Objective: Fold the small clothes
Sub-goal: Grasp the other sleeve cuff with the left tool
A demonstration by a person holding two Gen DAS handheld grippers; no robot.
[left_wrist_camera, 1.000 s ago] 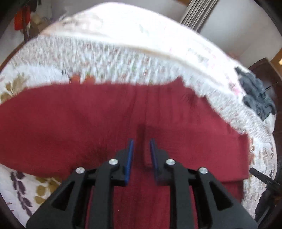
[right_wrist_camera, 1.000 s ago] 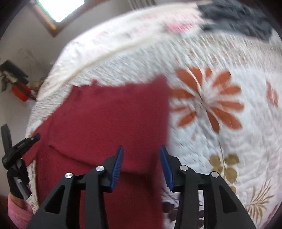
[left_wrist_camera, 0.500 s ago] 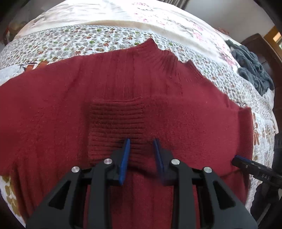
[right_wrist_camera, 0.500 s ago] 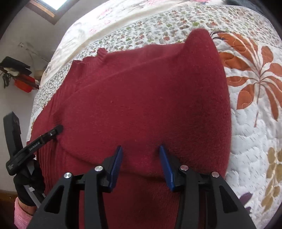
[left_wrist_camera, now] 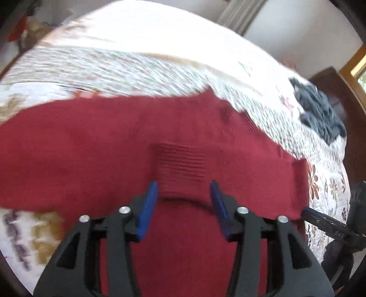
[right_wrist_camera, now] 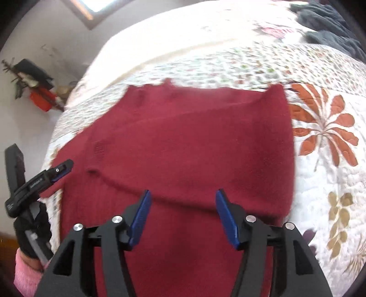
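Pale walls (right_wrist_camera: 52,38), bright window (right_wrist_camera: 91,5), quilted bed (right_wrist_camera: 331,160).

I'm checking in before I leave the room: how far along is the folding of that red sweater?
Done: a fold of the red sweater already lies across its body on the quilt. In hand: nothing; left claw and right claw are open above it. Left: further folds, then probably the dark garment.

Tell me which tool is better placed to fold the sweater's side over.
Probably the right tool: it hovers open near the dark red knitted sweater's side edge, beside the floral quilt. The left tool, also open, sits over the ribbed cuff mid-garment.
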